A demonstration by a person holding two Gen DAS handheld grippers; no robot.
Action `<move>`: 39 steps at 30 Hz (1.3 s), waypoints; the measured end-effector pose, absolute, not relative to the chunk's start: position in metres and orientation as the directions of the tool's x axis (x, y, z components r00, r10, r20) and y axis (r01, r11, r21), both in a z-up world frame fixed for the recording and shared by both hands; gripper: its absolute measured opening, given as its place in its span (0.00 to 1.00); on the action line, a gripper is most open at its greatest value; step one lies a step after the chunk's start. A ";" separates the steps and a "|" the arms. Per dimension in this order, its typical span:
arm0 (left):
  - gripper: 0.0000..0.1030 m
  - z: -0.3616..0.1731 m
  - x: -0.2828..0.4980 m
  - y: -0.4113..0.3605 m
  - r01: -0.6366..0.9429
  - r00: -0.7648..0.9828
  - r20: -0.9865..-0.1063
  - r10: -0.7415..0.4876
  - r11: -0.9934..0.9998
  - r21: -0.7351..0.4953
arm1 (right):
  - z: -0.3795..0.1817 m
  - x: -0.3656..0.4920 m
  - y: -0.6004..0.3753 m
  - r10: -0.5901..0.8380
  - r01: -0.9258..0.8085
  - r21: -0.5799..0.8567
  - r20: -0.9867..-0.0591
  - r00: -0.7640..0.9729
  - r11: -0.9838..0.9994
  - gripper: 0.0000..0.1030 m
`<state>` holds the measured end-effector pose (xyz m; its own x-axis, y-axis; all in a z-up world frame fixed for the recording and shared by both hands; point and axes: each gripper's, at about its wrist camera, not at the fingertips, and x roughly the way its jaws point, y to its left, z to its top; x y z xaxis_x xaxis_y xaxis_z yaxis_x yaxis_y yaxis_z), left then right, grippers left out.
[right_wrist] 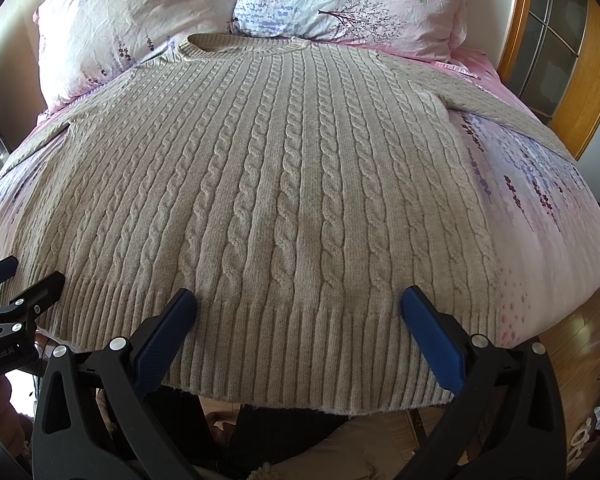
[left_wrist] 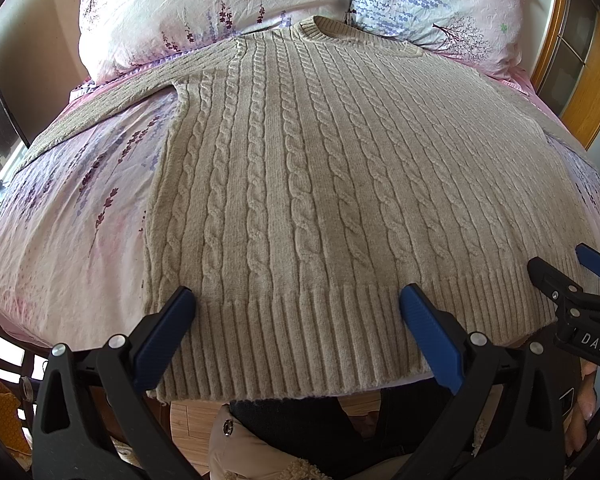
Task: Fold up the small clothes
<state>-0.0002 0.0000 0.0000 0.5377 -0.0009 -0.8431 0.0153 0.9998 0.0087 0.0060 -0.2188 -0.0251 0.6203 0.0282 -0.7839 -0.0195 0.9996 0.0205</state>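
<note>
A beige cable-knit sweater [left_wrist: 300,168] lies flat and face up on a bed covered with a pink floral sheet [left_wrist: 72,216], its round ribbed neckline [left_wrist: 331,30] pointing toward two crumpled floral pillows [left_wrist: 204,4] at the head of the bed. Vertical rope-like cables run the length of the body, ending in a wide ribbed hem [left_wrist: 292,344] whose lower edge hangs slightly over the near edge of the mattress. Both sleeves are spread outward: one stretches off toward the left side of the bed [left_wrist: 100,100], the other toward the right [right_wrist: 511,108], beside a wooden frame with glass panes [right_wrist: 555,40]. The knit looks smooth, with no folds made in it. The left gripper [left_wrist: 296,300] hovers over the hem with its blue-padded jaws spread wide and nothing between them. The right gripper [right_wrist: 298,300] sits likewise over the hem, jaws wide apart and empty. Each gripper appears at the edge of the other's view.
</note>
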 end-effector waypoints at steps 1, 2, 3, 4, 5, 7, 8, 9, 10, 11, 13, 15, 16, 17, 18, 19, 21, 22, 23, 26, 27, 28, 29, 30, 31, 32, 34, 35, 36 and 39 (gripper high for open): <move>0.98 0.000 0.000 0.000 0.016 0.538 -0.843 -0.001 1.000 0.009 | -0.025 0.006 -0.219 0.031 -0.024 0.021 -0.782 0.622 0.999 0.99; 0.98 0.000 0.000 0.000 0.018 0.537 -0.844 -0.002 1.000 0.009 | -0.025 0.006 -0.219 0.036 -0.033 0.020 -0.779 0.626 0.999 0.99; 0.98 0.000 0.000 0.000 0.021 0.536 -0.845 -0.003 1.000 0.009 | -0.026 0.006 -0.219 0.043 -0.045 0.019 -0.774 0.632 0.999 0.99; 0.98 0.002 -0.001 0.001 0.025 0.534 -0.845 -0.005 1.000 0.010 | -0.026 0.006 -0.220 0.053 -0.063 0.017 -0.767 0.639 0.998 0.99; 0.98 0.003 0.000 0.001 0.031 0.532 -0.846 -0.008 0.999 0.011 | -0.026 0.005 -0.220 0.065 -0.082 0.015 -0.761 0.646 0.997 0.99; 0.98 0.003 0.005 -0.001 0.042 0.528 -0.849 -0.014 0.999 0.009 | -0.026 0.005 -0.223 0.099 -0.128 0.018 -0.745 0.659 0.992 0.99; 0.98 0.004 0.007 -0.001 0.051 0.525 -0.851 -0.019 0.999 0.009 | -0.026 0.006 -0.225 0.114 -0.149 0.019 -0.740 0.662 0.989 0.99; 0.98 0.003 0.010 -0.001 0.056 0.524 -0.851 -0.022 0.998 0.009 | -0.026 0.007 -0.226 0.128 -0.167 0.022 -0.738 0.662 0.986 0.99; 0.98 0.004 0.011 0.000 0.065 0.522 -0.853 -0.026 0.998 0.009 | -0.025 0.008 -0.226 0.136 -0.177 0.023 -0.739 0.660 0.984 0.99; 0.98 0.004 0.011 0.000 0.072 0.521 -0.853 -0.032 0.997 0.007 | -0.025 0.010 -0.227 0.143 -0.188 0.022 -0.742 0.655 0.982 0.99; 0.98 0.007 0.016 0.003 0.083 0.527 -0.849 -0.041 0.997 0.004 | -0.022 0.017 -0.232 0.159 -0.196 0.040 -0.750 0.642 0.980 0.99; 0.98 0.011 0.024 0.006 0.089 0.546 -0.836 -0.050 0.996 -0.001 | -0.018 0.027 -0.246 0.157 -0.163 0.066 -0.747 0.646 0.984 0.99; 0.98 0.015 0.028 0.008 0.084 0.559 -0.828 -0.047 0.996 0.000 | -0.016 0.033 -0.258 0.147 -0.128 0.083 -0.743 0.654 0.988 0.99; 0.98 0.019 0.033 0.011 0.075 0.574 -0.818 -0.038 0.997 0.007 | -0.011 0.040 -0.271 0.143 -0.097 0.105 -0.737 0.661 0.990 0.99; 0.98 0.023 0.039 0.012 0.071 0.587 -0.809 -0.031 0.997 0.014 | -0.007 0.047 -0.285 0.137 -0.063 0.128 -0.730 0.669 0.990 0.99; 0.98 0.027 0.044 0.014 0.071 0.597 -0.801 -0.027 0.997 0.020 | -0.001 0.057 -0.303 0.126 -0.017 0.156 -0.723 0.679 0.988 0.99; 0.98 0.034 0.058 0.016 0.075 0.616 -0.787 -0.032 0.997 0.018 | 0.006 0.075 -0.338 0.104 0.073 0.213 -0.716 0.691 0.974 0.99; 0.98 0.037 0.066 0.017 0.080 0.624 -0.780 -0.040 0.997 0.013 | 0.008 0.087 -0.363 0.097 0.138 0.261 -0.719 0.689 0.956 0.97; 0.98 0.040 0.072 0.017 0.086 0.631 -0.774 -0.051 0.996 0.005 | 0.008 0.097 -0.382 0.098 0.185 0.303 -0.721 0.686 0.935 0.91; 0.98 0.044 0.096 0.017 0.111 0.631 -0.770 -0.095 0.993 -0.032 | 0.002 0.126 -0.448 0.101 0.351 0.436 -0.734 0.671 0.829 0.74; 0.98 0.045 0.104 0.016 0.114 0.627 -0.772 -0.102 0.993 -0.039 | -0.001 0.134 -0.466 0.103 0.396 0.471 -0.735 0.670 0.788 0.67; 0.98 0.046 0.112 0.015 0.116 0.624 -0.774 -0.108 0.992 -0.045 | -0.005 0.142 -0.489 0.101 0.451 0.509 -0.737 0.668 0.733 0.65; 0.98 0.047 0.119 0.015 0.122 0.623 -0.773 -0.118 0.991 -0.053 | -0.009 0.146 -0.504 0.095 0.493 0.533 -0.739 0.667 0.688 0.61; 0.98 0.048 0.124 0.015 0.126 0.625 -0.770 -0.127 0.990 -0.061 | -0.013 0.150 -0.520 0.090 0.526 0.556 -0.737 0.670 0.643 0.59; 0.98 0.050 0.130 0.015 0.128 0.628 -0.767 -0.131 0.990 -0.065 | -0.017 0.153 -0.536 0.079 0.557 0.574 -0.735 0.673 0.600 0.58; 0.98 0.051 0.133 0.015 0.126 0.633 -0.764 -0.129 0.990 -0.063 | -0.019 0.156 -0.545 0.066 0.577 0.579 -0.736 0.673 0.576 0.56; 0.98 0.053 0.143 0.015 0.116 0.642 -0.757 -0.122 0.991 -0.061 | -0.025 0.159 -0.564 0.032 0.615 0.594 -0.732 0.681 0.518 0.50; 0.98 0.053 0.148 0.016 0.112 0.643 -0.756 -0.125 0.991 -0.069 | -0.027 0.159 -0.571 0.026 0.620 0.609 -0.724 0.690 0.494 0.46; 0.98 0.052 0.153 0.017 0.106 0.642 -0.756 -0.131 0.991 -0.082 | -0.028 0.159 -0.575 0.023 0.622 0.620 -0.717 0.697 0.479 0.45; 0.98 0.048 0.164 0.021 0.094 0.634 -0.757 -0.159 0.987 -0.128 | -0.029 0.166 -0.582 -0.006 0.635 0.613 -0.717 0.697 0.470 0.37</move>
